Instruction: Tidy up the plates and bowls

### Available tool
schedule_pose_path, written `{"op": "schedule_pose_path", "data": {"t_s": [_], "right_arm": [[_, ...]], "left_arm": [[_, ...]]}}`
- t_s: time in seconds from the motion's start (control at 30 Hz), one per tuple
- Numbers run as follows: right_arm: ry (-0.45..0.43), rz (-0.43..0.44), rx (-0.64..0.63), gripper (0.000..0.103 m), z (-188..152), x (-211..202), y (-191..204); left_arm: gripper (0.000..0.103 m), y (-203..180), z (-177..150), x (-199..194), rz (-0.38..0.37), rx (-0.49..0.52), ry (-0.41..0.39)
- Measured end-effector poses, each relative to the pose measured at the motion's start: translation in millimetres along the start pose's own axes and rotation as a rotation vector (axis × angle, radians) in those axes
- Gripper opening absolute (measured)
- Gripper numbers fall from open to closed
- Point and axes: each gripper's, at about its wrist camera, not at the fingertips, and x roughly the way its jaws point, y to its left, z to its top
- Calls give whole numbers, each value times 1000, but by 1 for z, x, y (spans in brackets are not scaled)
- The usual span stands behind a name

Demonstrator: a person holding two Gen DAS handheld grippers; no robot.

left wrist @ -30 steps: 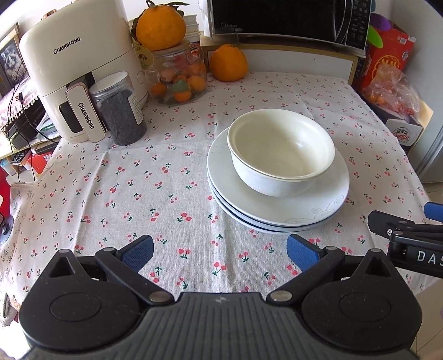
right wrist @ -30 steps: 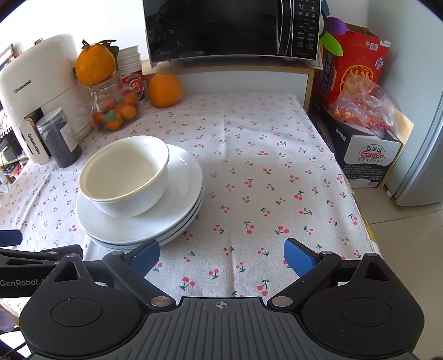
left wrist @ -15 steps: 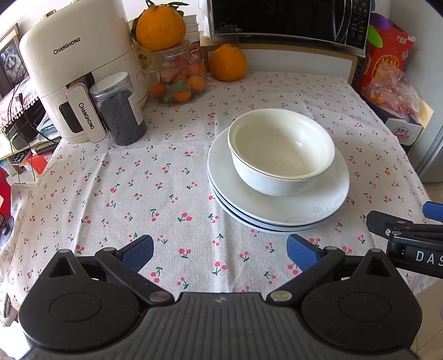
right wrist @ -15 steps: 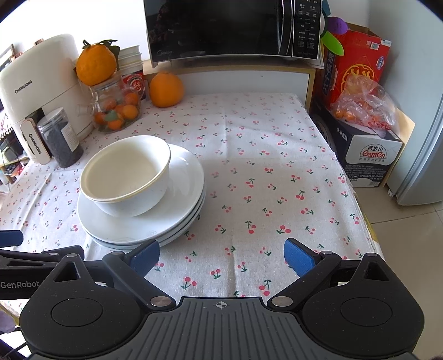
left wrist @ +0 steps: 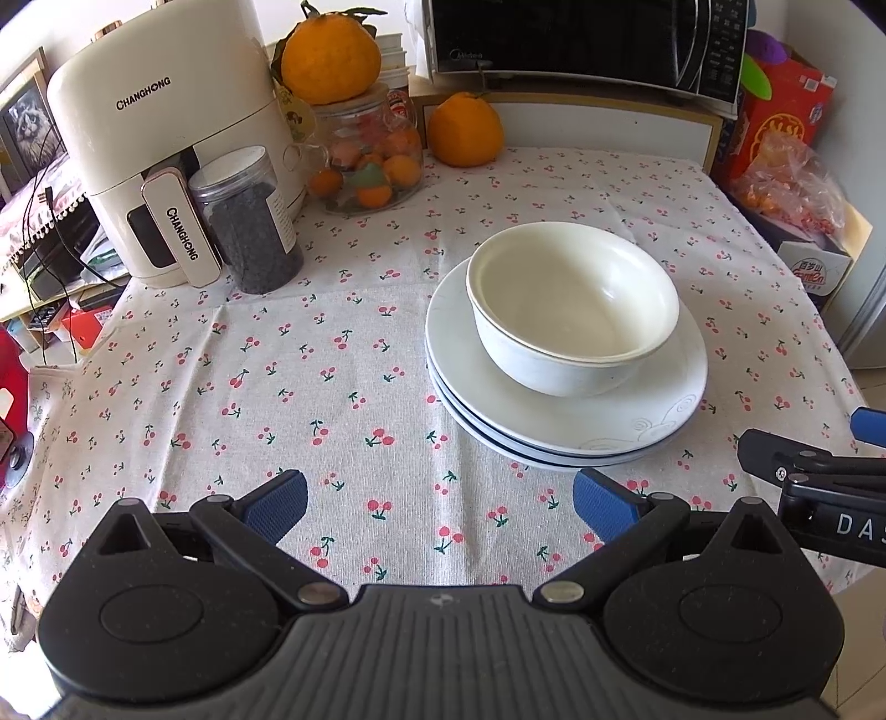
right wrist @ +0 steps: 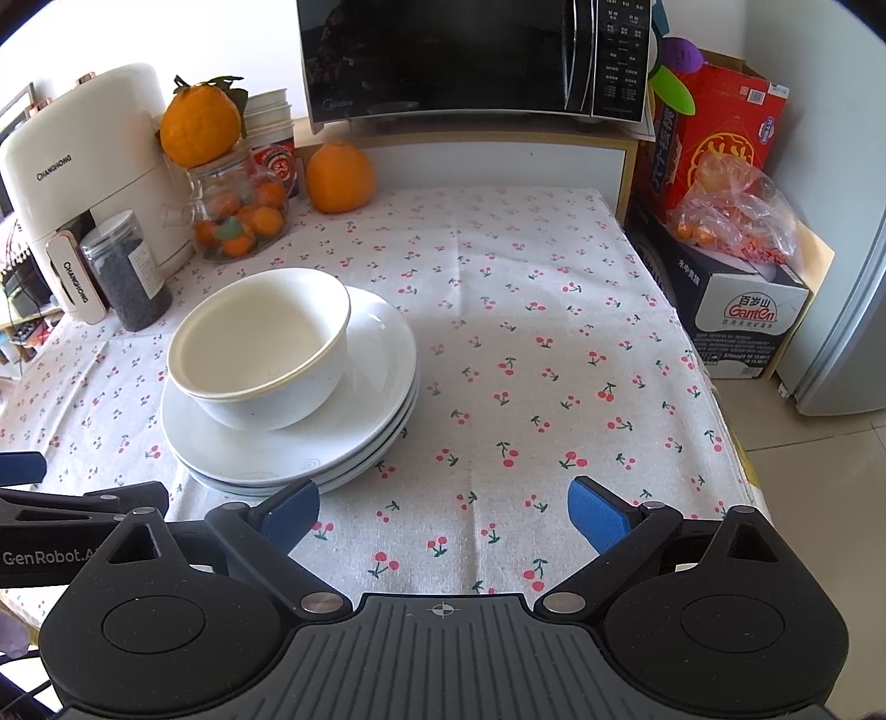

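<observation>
A white bowl [left wrist: 573, 307] sits upright on a stack of white plates [left wrist: 653, 412] on the cherry-print tablecloth [left wrist: 332, 387]. The bowl rests toward the far side of the top plate, leaving a broad bare crescent of plate on the near side.

The left gripper [left wrist: 440, 501] hangs over the near part of the cloth with its jaws spread wide and nothing between them. Its blue fingertips [left wrist: 277, 498] show at either side of bare cloth. The plate stack lies ahead of the jaws and off to their right; the near rim of the stack is just beyond the right fingertip and apart from it. The bowl is farther ahead, well clear of both tips.

The right gripper [right wrist: 443, 512] also has its jaws wide apart and empty. From its own view the stack lies ahead and to the left, and the near rim of the plates [right wrist: 288, 476] comes just beside the left blue fingertip [right wrist: 290, 512]; whether they touch cannot be told. The bowl [right wrist: 260, 346] stands beyond that tip, farther left. Only cloth lies between the two tips.

Part of the right gripper shows at the right edge of the left view, near the stack's right side.

Behind the dishes, well beyond both sets of jaws, stand an air fryer [left wrist: 166, 149], a dark-filled jar [left wrist: 246, 221], a glass jar of fruit [left wrist: 371, 160], an orange [left wrist: 465, 130] and a microwave [left wrist: 587, 39].
</observation>
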Motion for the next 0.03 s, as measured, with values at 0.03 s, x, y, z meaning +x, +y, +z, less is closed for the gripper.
{"op": "schedule_pose_path", "data": {"t_s": [0.03], "right_arm": [[1,0,0,98,0,0,0]], "left_arm": [[103,1,0,1,-2,1,1]]}}
